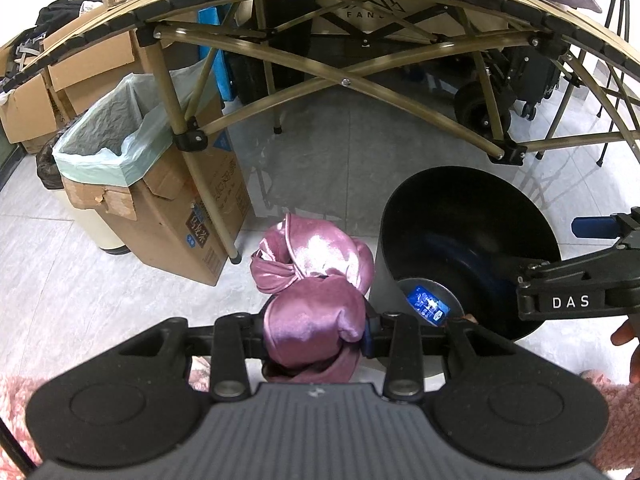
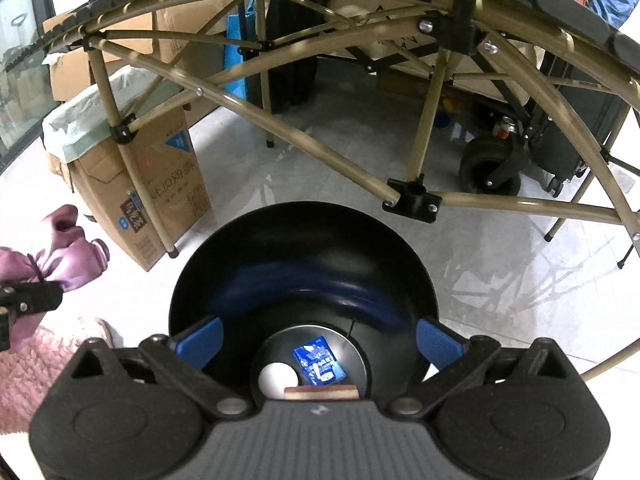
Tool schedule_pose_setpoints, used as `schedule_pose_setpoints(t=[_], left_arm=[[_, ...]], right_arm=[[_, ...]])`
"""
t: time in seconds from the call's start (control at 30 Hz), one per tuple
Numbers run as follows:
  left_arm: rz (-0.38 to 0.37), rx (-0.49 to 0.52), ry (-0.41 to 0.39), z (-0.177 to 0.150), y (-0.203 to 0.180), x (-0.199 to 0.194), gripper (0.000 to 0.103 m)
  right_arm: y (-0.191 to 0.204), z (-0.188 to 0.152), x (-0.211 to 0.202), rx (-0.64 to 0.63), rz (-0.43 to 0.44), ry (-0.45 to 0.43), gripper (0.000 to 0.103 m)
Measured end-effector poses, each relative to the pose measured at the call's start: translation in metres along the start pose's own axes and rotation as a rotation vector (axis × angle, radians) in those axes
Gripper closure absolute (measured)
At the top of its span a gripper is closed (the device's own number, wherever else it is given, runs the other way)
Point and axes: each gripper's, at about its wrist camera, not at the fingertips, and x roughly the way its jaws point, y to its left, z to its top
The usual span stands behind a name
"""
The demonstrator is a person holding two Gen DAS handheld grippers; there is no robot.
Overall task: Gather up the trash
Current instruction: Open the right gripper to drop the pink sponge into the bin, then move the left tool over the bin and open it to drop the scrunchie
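The left tool (image 1: 316, 330) is clenching a knotted bundle of shiny pink fabric (image 1: 316, 280), which is bulging out ahead of and above its fingers. The bundle's long axis is running forward along the tool's own line, with the knot sitting roughly mid-length.

The right tool (image 2: 318, 340) is standing released, its blue pads (image 2: 200, 338) spread wide and poised directly over the mouth of the black bin (image 1: 420, 200). It is gripping nothing.

Governing relation: the black bin is lying immediately to the right of the left tool, its near wall just beside the held bundle; whether fabric and wall are touching cannot be determined. The bin opening is sitting to the right and slightly ahead of the bundle. Judgement: depositing the bundle calls for a short rightward carry over the rim, and the left tool is the one placed to do it. The right tool is hanging over the same opening and may be obstructing that path.

Inside the bin, below the right tool, a blue packet (image 2: 320, 364), a white round item (image 2: 276, 378) and a flat brown piece (image 2: 320, 392) are lying on the bottom.

To the left of and beyond the left tool, a cardboard box with a pale green liner (image 1: 120, 136) is standing against a leg of the folding bench (image 1: 172, 92). It is well apart from the bundle and is the farther receptacle.
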Motion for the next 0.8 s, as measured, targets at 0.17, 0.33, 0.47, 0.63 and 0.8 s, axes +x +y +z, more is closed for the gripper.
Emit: schedule_pose_setpoints(t=[0.17,0.33,0.47,0.63,0.8], left_arm=[[-0.007,0.019,-0.002,0.000,-0.007,0.001,0.065],[-0.016,0.038,0.006,0.000,-0.013,0.003,0.065],[-0.023,0.061,0.012,-0.001,-0.022,0.003,0.065],[-0.045,0.092,0.020,-0.001,-0.034,0.004,0.065],[-0.071,0.118,0.026,0.001,-0.047,0.006,0.065]], right_arm=[[-0.005,-0.004,-0.003,0.003,-0.031,0.019,0.000],[-0.015,-0.011,-0.007,0.019,-0.078,0.045,0.000],[-0.027,-0.015,-0.010,0.051,-0.107,0.066,0.000],[-0.041,-0.017,-0.017,0.092,-0.127,0.065,0.000],[-0.054,-0.017,-0.027,0.126,-0.143,0.043,0.000]])
